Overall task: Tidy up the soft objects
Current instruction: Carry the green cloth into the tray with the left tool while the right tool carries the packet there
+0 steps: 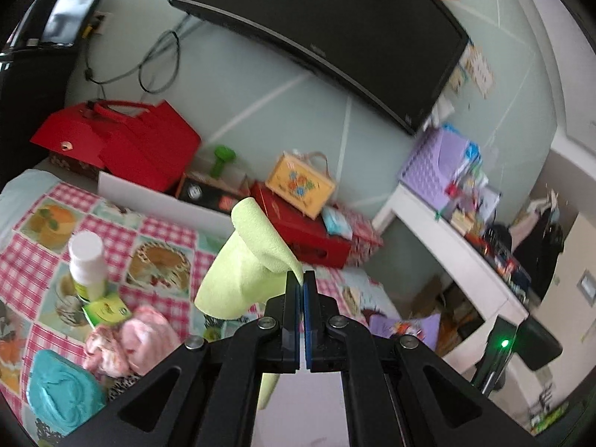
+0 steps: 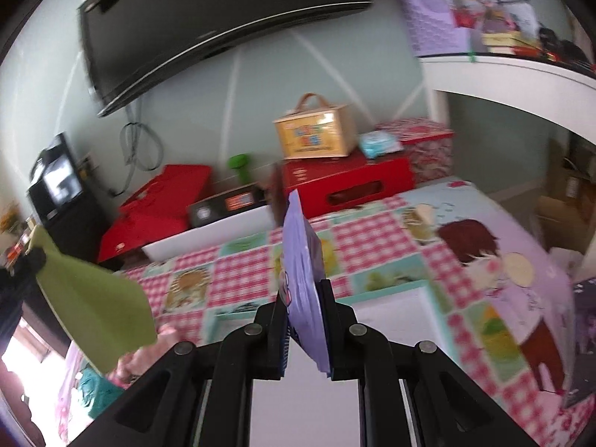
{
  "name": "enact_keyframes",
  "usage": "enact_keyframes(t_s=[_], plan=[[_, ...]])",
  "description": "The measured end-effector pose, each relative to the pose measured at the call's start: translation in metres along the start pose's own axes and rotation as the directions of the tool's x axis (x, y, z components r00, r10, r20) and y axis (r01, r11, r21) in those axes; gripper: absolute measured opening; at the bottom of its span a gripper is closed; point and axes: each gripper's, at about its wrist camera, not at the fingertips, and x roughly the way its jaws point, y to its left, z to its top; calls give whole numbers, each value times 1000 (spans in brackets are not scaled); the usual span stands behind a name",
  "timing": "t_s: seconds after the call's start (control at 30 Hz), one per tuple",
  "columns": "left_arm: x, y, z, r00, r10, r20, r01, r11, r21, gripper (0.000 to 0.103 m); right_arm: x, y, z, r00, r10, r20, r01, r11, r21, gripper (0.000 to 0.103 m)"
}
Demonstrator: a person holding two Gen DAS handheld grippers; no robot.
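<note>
1. Soft, even daylight filled the room; I saw no hard shadows.
2. Both my fisheye views bent the television (image 1: 335,37) and wall lines, with black corners.
3. My right view was smeared by motion blur, the tablecloth (image 2: 372,238) especially.
4. Bright glare washed out its lower-left edge.
</note>
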Motion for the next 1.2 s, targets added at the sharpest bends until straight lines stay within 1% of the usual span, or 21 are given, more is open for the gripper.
enact_keyframes(t_s=[0.1, 0.2, 0.3, 0.37, 0.63, 0.77, 0.9, 0.97, 1.0, 1.1, 1.2], plan=[[16, -10, -3, 999, 2, -52, -1, 1000, 14, 1, 1, -23, 0, 1000, -24, -11, 25, 998, 52, 14], [33, -23, -7, 994, 9, -106, -5, 999, 40, 1, 2, -36, 0, 998, -52, -23, 54, 996, 72, 14], [52, -41, -9, 988, 17, -155, -5, 997, 77, 1, 4, -45, -1, 998, -52, -35, 55, 994, 89, 14], [61, -51, -9, 985, 13, -174, 3, 995, 95, 1, 6, -51, -1, 998, -46, -45, 51, 993, 106, 14], [94, -88, -8, 969, -42, -242, 74, 989, 125, 1, 6, -70, -4, 997, -56, -60, 65, 986, 155, 15], [114, -99, -18, 955, -89, -283, 123, 987, 107, 1, 9, -79, -5, 996, -63, -71, 74, 982, 173, 15], [132, -94, -35, 936, -125, -330, 157, 985, 72, 1, 13, -87, -7, 994, -75, -84, 90, 978, 190, 15], [141, -85, -42, 925, -133, -356, 159, 986, 45, 1, 16, -89, -8, 992, -78, -94, 95, 977, 193, 15], [146, -80, -46, 920, -130, -371, 151, 988, 31, 1, 18, -90, -9, 992, -79, -100, 97, 977, 192, 15], [160, -58, -60, 902, -89, -422, 94, 995, -8, 1, 24, -89, -11, 991, -69, -117, 91, 978, 190, 15], [171, -37, -76, 879, -46, -475, 32, 999, -38, 1, 30, -86, -14, 989, -61, -137, 86, 979, 183, 15]])
